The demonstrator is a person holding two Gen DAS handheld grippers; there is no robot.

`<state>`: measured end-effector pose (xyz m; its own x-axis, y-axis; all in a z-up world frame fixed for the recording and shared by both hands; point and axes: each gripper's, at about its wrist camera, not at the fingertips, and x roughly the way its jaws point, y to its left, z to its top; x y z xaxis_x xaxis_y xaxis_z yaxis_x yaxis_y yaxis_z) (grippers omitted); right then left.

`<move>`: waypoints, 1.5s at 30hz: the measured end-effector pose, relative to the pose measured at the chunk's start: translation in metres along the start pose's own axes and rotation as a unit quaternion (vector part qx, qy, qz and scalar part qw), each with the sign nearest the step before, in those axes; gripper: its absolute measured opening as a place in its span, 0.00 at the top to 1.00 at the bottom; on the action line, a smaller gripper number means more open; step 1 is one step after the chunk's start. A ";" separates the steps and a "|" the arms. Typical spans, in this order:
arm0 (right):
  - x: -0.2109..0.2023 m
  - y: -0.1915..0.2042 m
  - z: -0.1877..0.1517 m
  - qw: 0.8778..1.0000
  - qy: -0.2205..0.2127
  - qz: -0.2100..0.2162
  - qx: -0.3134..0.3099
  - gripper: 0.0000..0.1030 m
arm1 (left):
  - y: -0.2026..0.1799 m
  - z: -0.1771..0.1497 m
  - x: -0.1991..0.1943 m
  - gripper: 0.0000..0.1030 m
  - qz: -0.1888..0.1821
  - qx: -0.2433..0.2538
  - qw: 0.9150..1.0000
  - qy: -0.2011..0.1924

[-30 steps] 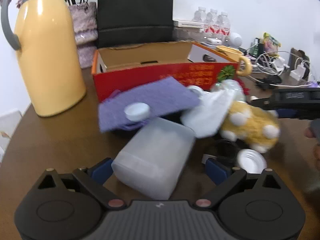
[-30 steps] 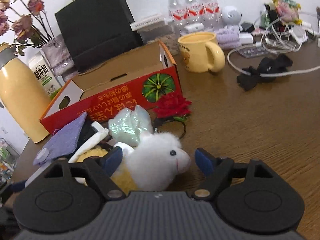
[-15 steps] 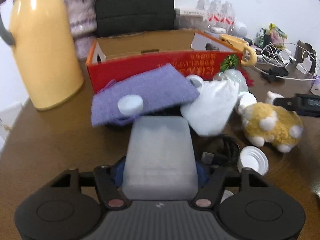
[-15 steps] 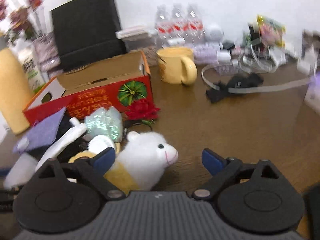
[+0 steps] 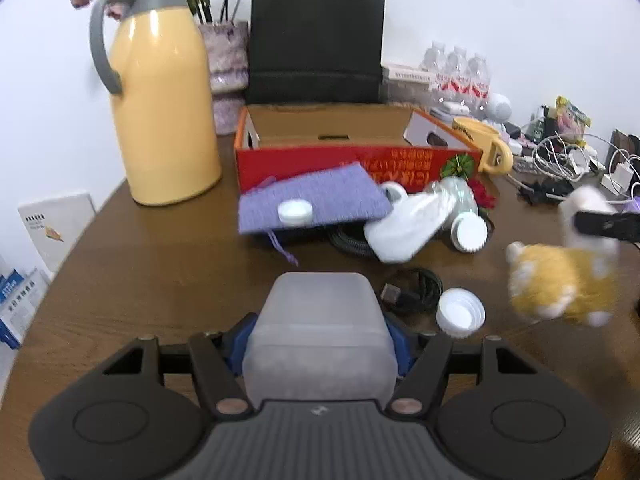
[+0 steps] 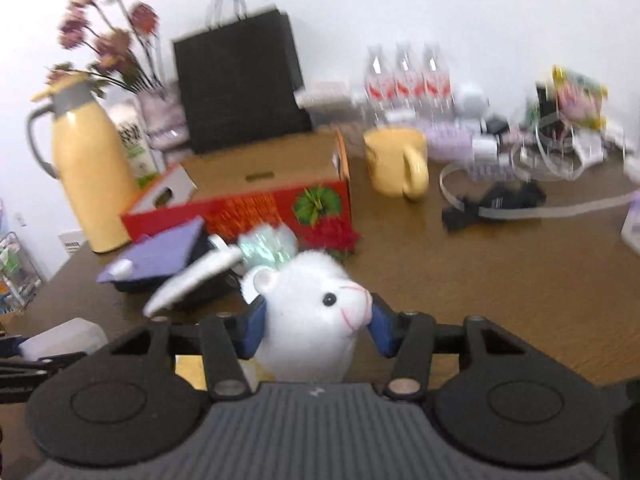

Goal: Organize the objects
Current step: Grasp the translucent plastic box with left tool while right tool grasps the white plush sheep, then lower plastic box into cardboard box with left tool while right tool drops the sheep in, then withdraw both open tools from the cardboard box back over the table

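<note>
In the left wrist view, the left gripper [image 5: 320, 344] is now clamping the translucent plastic container [image 5: 320, 332], which a second ago lay loose ahead of it, so it is ready for the red box [image 5: 356, 160] straight ahead. In the right wrist view, the right gripper [image 6: 316, 320] has closed on the plush lamb [image 6: 316, 320] and is carrying it clear of the tabletop [image 6: 500, 280], with the box ahead to its left.

Plain white wall [image 5: 480, 8] behind my desk, brown wood tabletop [image 5: 140, 264] up against it. Lighting's even and pretty bright, no hard shadows. Off my left edge there's maybe a wire rack [image 6: 16, 268], too blurry to say.
</note>
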<state>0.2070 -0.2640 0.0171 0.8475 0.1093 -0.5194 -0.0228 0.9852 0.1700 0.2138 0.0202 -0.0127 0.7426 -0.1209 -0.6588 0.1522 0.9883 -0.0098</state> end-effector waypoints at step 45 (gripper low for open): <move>0.174 0.042 0.182 0.989 0.040 0.023 -0.137 0.00 | 0.030 0.182 0.069 0.06 0.025 -0.016 0.997 -0.067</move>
<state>0.4504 -0.2278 0.0860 0.7976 0.1538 -0.5833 -0.2124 0.9766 -0.0330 0.3882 0.0250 0.0780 0.8292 -0.0807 -0.5532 0.0937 0.9956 -0.0048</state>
